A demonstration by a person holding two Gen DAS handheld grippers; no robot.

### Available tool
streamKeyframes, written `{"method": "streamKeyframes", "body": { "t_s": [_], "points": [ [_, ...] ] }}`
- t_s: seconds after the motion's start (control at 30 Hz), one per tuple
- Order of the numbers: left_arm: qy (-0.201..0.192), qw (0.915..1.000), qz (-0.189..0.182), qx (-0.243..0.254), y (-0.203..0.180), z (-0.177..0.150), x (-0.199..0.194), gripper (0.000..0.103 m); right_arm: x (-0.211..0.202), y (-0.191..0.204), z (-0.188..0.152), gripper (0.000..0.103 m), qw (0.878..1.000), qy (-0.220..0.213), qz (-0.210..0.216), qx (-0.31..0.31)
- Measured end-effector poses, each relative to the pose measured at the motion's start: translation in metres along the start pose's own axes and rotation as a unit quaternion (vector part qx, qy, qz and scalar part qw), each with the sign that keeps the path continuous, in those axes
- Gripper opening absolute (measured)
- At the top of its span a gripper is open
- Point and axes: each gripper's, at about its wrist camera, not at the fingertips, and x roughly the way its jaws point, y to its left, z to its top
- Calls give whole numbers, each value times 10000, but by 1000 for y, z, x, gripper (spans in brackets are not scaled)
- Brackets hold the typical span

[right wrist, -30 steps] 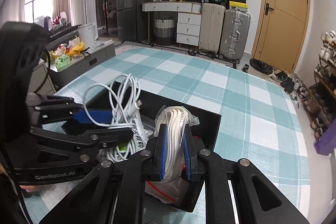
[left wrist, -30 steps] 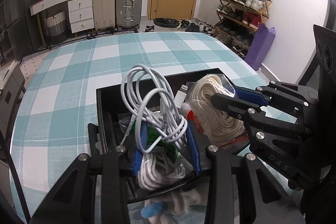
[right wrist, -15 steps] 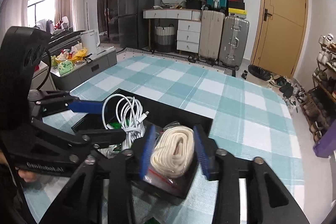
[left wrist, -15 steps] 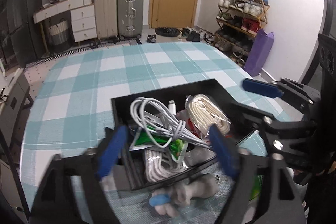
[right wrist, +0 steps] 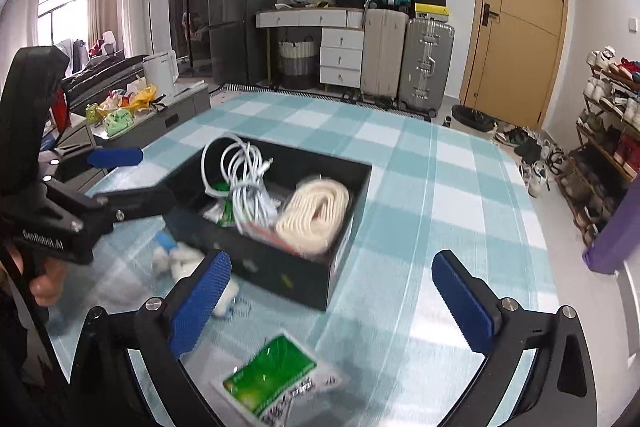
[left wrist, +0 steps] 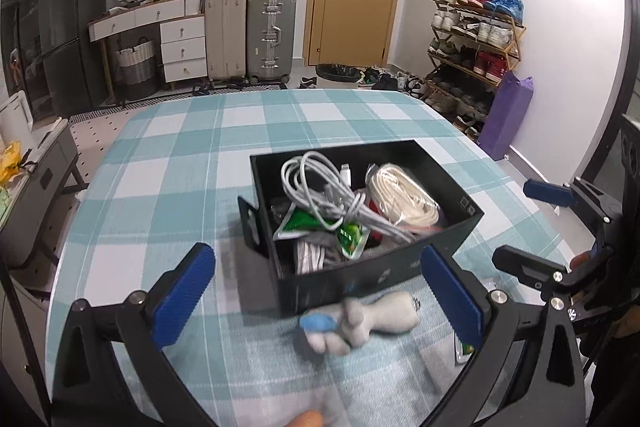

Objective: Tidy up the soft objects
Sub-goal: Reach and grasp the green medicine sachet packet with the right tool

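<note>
A black box (left wrist: 360, 279) (right wrist: 280, 267) stands on the teal checked tablecloth. In it lie a white cable bundle (left wrist: 320, 191) (right wrist: 244, 183), a bagged cream rope coil (left wrist: 404, 195) (right wrist: 316, 211) and green packets (left wrist: 348, 233). My left gripper (left wrist: 316, 253) hangs in front of the box, its jaws opening wide with nothing held between them. My right gripper (right wrist: 330, 259) is back from the box's near right corner, jaws opening too and not holding anything. A grey soft toy with a blue tip (left wrist: 360, 319) (right wrist: 176, 255) lies on the cloth by the box's front wall. A green packet (right wrist: 276, 371) lies below my right gripper.
The tablecloth (left wrist: 168, 155) stretches to the left of the box and beyond it. Suitcases (left wrist: 272, 35), a drawer unit and a door stand behind the table. A shoe rack (left wrist: 472, 39) and a purple bag (left wrist: 508, 115) are to the right. A low cabinet (right wrist: 160, 115) sits left.
The left gripper let go of the cable bundle and the right let go of the rope coil. Both opened wide and drew back from the box, where the two bundles now lie.
</note>
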Motion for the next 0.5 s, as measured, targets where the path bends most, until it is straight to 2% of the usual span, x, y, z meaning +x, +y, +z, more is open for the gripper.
{"method": "streamKeyframes", "body": {
  "t_s": [0.23,0.5],
  "points": [
    [130,9999,39,-60,0,-20,2,103,5,7,-25,102,9994,328,65,-64],
    [282,9996,50,-84,-5,-37,9,103,10,13,-39,102,9968,704,277,-265]
  ]
}}
